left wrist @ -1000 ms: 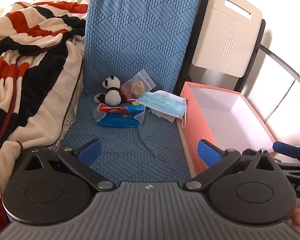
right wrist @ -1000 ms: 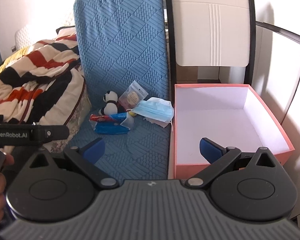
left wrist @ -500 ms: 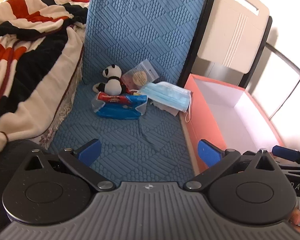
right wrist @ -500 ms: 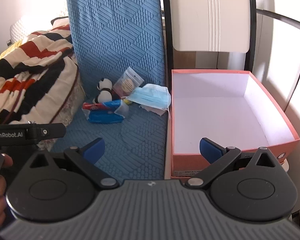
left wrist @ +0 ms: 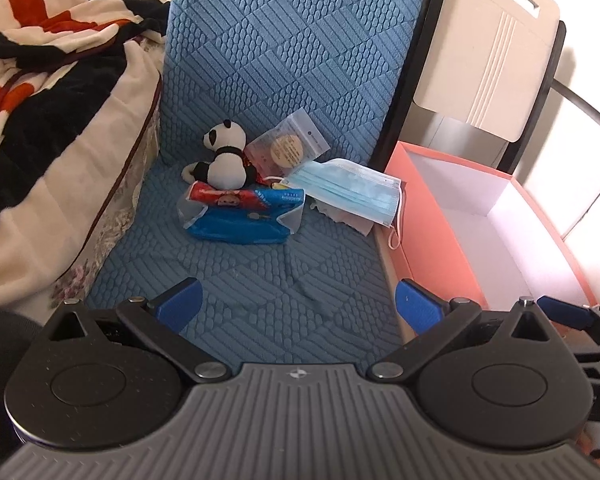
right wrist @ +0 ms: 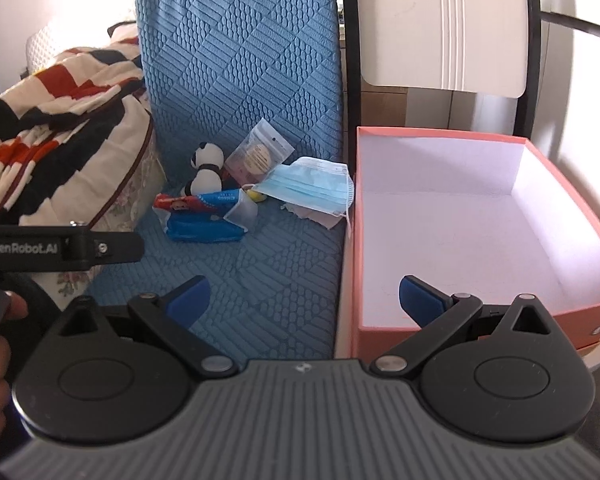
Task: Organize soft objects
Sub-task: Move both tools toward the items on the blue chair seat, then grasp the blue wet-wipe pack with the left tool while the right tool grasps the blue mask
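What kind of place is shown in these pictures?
Probably a bedroom at home: a striped blanket lies on a bed beside a chair with a blue quilted cover, where a panda plush sits near an open pink box.

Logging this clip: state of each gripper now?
Left gripper: open, holding nothing.
Right gripper: open, holding nothing.
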Action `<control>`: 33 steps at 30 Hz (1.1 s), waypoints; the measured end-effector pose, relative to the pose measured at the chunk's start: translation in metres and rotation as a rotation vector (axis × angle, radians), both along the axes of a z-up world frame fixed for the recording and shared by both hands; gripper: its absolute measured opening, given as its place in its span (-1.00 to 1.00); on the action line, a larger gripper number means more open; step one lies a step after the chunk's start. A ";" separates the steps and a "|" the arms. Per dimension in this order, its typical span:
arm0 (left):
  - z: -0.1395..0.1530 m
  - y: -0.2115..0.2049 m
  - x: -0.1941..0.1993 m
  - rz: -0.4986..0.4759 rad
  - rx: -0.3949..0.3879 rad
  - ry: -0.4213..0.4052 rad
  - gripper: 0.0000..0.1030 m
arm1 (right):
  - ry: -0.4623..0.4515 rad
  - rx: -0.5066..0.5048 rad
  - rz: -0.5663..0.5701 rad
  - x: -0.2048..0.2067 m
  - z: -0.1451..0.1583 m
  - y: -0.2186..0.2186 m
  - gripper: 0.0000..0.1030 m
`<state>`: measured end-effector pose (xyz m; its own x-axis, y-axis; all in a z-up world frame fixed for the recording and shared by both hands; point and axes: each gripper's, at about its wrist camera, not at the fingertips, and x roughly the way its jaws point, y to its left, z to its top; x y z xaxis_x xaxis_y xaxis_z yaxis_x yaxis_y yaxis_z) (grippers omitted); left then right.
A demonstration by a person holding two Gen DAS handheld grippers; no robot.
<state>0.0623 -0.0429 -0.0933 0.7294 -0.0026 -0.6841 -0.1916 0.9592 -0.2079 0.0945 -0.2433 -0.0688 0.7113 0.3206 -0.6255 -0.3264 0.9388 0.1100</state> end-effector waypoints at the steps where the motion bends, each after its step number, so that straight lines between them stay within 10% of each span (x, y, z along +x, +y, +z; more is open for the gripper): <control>1: 0.000 0.000 0.004 0.000 0.004 0.001 1.00 | 0.000 0.014 -0.001 0.002 -0.002 0.000 1.00; 33: -0.051 0.042 0.104 0.119 -0.027 0.039 1.00 | -0.113 -0.033 0.033 0.081 -0.028 0.069 1.00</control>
